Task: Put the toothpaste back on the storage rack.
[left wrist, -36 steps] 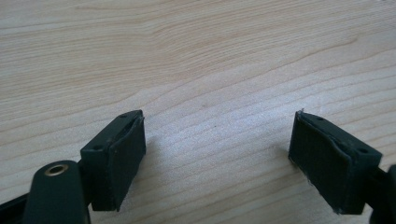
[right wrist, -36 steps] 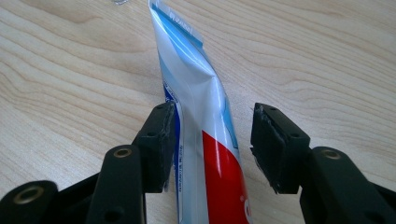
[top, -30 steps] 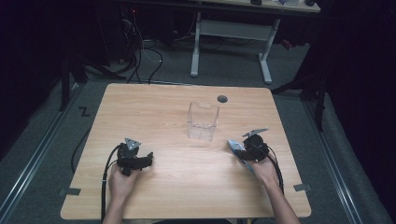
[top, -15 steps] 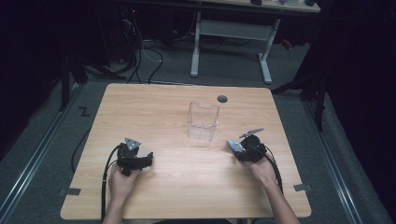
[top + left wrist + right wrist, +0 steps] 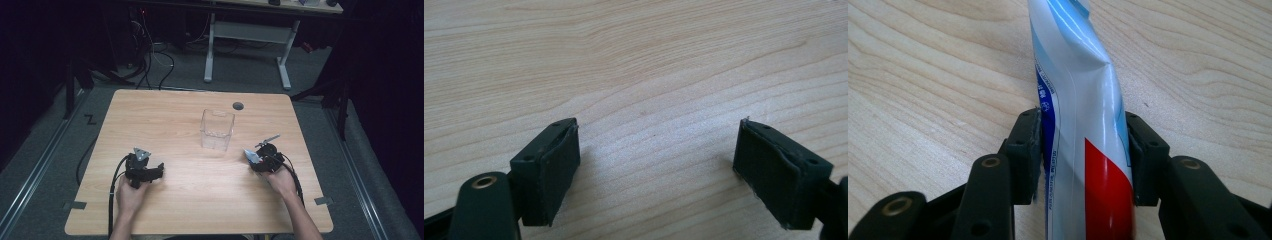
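A strip of small blue print is seen along the edge of the tube [image 5: 1083, 125], but it is too small and too slanted to be read. No other text, label, number or sign can be read.

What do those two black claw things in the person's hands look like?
Each hand holds a black gripper. The left gripper ends in two chunky black jaws with flat rectangular pads, and round brass-ringed holes mark the jaw arms. A grey three-cornered plate sits on top. The right gripper looks alike. A black cable trails back from each. The forearms are bare.
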`<move>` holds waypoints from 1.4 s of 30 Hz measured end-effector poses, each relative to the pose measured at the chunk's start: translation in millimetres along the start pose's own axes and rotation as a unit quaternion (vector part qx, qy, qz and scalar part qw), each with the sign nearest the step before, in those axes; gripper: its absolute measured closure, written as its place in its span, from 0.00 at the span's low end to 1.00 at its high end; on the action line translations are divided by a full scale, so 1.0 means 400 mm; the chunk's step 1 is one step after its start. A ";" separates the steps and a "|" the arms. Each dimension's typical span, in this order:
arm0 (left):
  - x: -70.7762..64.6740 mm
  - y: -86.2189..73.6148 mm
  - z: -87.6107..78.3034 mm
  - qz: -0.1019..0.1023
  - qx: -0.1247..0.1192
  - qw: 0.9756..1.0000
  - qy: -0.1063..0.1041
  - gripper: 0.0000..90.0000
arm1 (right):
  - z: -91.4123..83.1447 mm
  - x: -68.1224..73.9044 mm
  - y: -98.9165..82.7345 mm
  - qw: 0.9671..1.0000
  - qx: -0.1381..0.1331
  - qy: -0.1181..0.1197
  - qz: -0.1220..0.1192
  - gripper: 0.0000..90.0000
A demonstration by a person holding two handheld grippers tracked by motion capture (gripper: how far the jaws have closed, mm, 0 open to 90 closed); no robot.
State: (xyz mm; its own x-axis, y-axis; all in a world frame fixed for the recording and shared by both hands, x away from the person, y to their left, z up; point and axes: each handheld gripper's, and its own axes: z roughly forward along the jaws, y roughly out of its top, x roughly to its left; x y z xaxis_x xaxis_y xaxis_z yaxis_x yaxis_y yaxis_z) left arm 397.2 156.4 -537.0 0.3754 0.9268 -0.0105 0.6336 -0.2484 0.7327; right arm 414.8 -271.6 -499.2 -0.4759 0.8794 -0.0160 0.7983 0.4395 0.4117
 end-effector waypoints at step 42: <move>0.000 0.000 0.000 0.000 0.000 1.000 0.000 0.21 | -0.074 0.025 -0.014 0.997 -0.072 0.021 -0.025 0.78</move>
State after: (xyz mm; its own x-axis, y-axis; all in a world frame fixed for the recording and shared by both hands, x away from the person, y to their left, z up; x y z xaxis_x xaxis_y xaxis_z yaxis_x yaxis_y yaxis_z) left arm 397.3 156.3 -537.0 0.3749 0.9270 -0.0110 0.6336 -0.2475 0.7330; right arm 394.5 -270.7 -474.6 -0.5310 0.8473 -0.0027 0.7135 0.4489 0.5379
